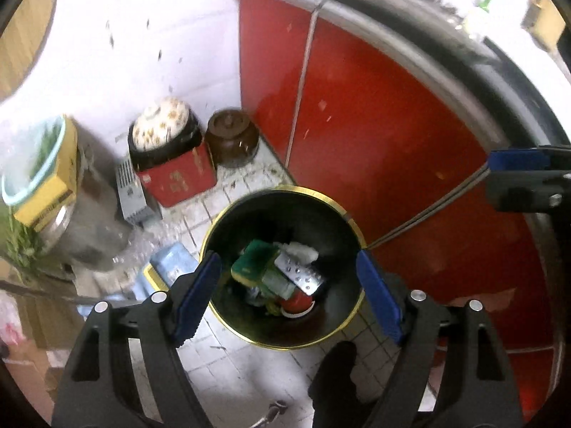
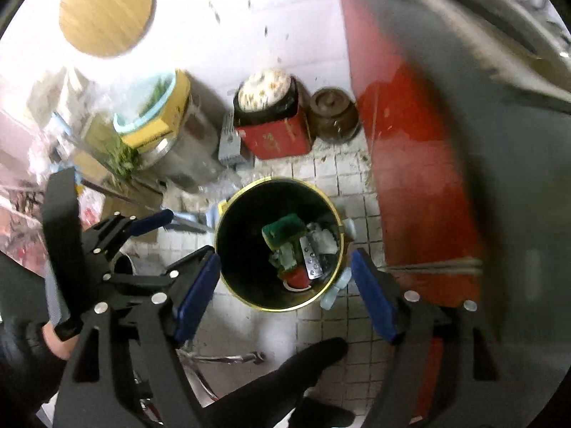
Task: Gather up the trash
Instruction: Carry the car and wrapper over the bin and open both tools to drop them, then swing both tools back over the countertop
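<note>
A black bin with a gold rim [image 1: 249, 221] [image 2: 239, 242] stands on the tiled floor. Inside lie a green sponge [image 1: 253, 262] [image 2: 283, 232], a silver blister pack [image 1: 299, 273] [image 2: 310, 262], white tissue [image 1: 303, 251] and something red [image 1: 298, 301]. My left gripper [image 1: 289, 297] hangs open over the bin's mouth with nothing between its blue pads. My right gripper [image 2: 285, 297] is also open and empty above the bin. One of the right gripper's blue fingers [image 1: 517, 160] shows at the right of the left wrist view. One of the left gripper's blue fingers [image 2: 153, 219] shows left of the bin in the right wrist view.
Red cabinet doors [image 1: 374, 125] rise close to the right of the bin. A brown lidded jar [image 1: 232, 137], a red tin under a patterned bowl [image 1: 175, 174] and a metal pot with a yellow box [image 1: 53, 185] stand along the white wall. Clutter fills the floor at left.
</note>
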A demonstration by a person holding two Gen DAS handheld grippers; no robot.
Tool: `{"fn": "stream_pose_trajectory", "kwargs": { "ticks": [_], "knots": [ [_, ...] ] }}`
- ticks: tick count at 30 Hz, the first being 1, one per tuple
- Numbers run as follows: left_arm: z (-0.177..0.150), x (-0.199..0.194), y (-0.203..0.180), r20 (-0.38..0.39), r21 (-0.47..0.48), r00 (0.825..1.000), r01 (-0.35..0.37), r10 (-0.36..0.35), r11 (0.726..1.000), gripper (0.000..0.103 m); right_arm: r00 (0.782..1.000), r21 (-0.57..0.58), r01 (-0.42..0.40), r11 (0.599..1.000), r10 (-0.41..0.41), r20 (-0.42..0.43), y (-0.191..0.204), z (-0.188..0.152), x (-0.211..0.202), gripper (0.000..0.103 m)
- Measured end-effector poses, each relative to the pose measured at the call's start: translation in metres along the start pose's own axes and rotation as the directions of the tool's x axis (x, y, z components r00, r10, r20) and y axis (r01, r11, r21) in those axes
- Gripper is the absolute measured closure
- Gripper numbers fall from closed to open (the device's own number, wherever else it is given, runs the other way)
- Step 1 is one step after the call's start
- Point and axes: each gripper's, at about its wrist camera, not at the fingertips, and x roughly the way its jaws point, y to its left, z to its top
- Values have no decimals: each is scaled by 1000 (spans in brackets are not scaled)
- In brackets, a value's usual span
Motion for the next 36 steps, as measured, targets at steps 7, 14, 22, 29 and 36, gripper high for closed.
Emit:
{"fn": "stream_pose_trajectory", "kwargs": {
  "ticks": [7, 14, 22, 29, 36],
  "knots": [
    [43, -109, -102, 138, 213, 986, 65, -96, 975, 10, 977, 136, 90, 987, -114, 181, -37, -53, -166, 20],
    [54, -176, -269, 107, 554, 926, 247, -362, 795, 7, 897, 433, 244, 868, -372, 240, -102, -168, -305, 20],
    [12, -213, -427, -78, 751, 827, 416, -557, 512, 7, 781, 714, 292, 636, -590, 206, -144, -324, -406, 20],
    [-50, -241, -516, -184, 864, 786, 415, -590, 284, 7, 711, 832, 292, 471, -689, 140, -150, -445, -452, 20],
    [-82, -246, -562, -232, 900, 782, 399, -578, 178, 7, 700, 871, 270, 410, -705, 115, -156, -508, -459, 20]
  ]
}}
